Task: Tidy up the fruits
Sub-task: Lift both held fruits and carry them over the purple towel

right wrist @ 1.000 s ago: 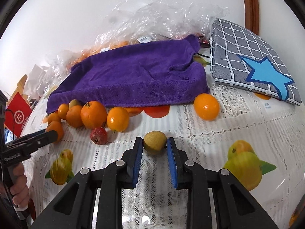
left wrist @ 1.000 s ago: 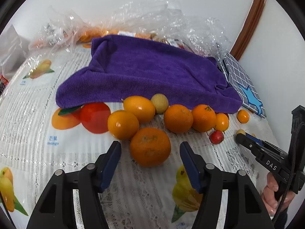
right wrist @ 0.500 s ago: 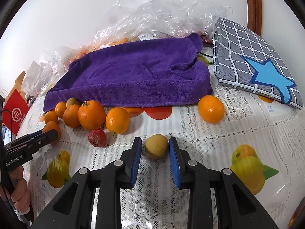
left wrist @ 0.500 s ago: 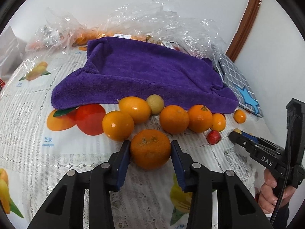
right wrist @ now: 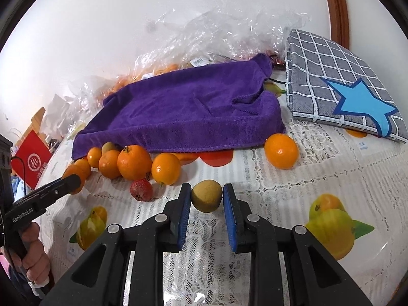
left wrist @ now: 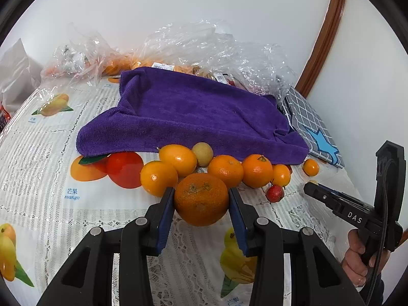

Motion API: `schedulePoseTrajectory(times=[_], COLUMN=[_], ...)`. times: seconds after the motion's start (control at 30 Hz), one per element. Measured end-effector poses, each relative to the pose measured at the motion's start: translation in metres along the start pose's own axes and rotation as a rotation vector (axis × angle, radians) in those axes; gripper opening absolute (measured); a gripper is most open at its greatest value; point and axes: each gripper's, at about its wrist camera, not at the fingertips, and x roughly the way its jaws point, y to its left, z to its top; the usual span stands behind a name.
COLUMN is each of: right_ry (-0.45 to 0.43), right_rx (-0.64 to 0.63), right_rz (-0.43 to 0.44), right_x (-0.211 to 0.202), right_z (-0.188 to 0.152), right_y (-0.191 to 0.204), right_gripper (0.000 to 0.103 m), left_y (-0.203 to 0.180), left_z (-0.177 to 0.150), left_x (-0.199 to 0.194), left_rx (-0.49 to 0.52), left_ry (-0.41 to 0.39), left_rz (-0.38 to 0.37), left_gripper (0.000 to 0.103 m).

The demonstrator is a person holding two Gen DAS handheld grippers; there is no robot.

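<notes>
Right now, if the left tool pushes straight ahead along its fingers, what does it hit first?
The left tool already brackets the big orange, so that goes with it. Next in line is probably the smaller orange just behind it, then the purple towel; depth is unclear.

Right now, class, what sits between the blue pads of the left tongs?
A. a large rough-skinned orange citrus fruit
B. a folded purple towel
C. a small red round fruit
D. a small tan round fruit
A: in the left wrist view the left tongs have their pads pressed on both sides of the large rough-skinned orange citrus fruit.
</notes>
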Motion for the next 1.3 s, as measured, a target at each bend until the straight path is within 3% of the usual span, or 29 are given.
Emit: schedulePoseTrajectory(times=[0.2, 0.5, 0.67, 0.93, 1.3], right_ry=[-0.022, -0.031, -0.063, -0.168, -0.265], right_rx=[0.018, 0.008, 0.016, 0.006, -0.014], right_rz=[0.032, -0.012, -0.016, -0.022, 0.036], right_x=[-0.005, -0.019, -0.037, -0.054, -0.024], right_z=[0.0, -0.002, 0.016, 0.073, 0.143], right_y=[-0.005, -0.004, -0.002, 0.002, 0.022], right_gripper=[0.026, 0.026, 0.026, 0.026, 0.026], left_y=[0.001, 0.012, 0.019, 0.021, 0.021], left_z=[0.001, 0.005, 0.015, 0.071, 0.146], left_x=[-0.011, -0.023, -0.036, -0.058, -0.015], left_rx=[-0.02, -0.092, -0.114, -0.123, -0.139], left_ry=[-0.065, -0.131, -0.164, -0.274, -0.279], left_rz=[-0.022, -0.027, -0.039, -0.001, 0.069], left_gripper=[0.04, 0.04, 0.04, 0.04, 0.04])
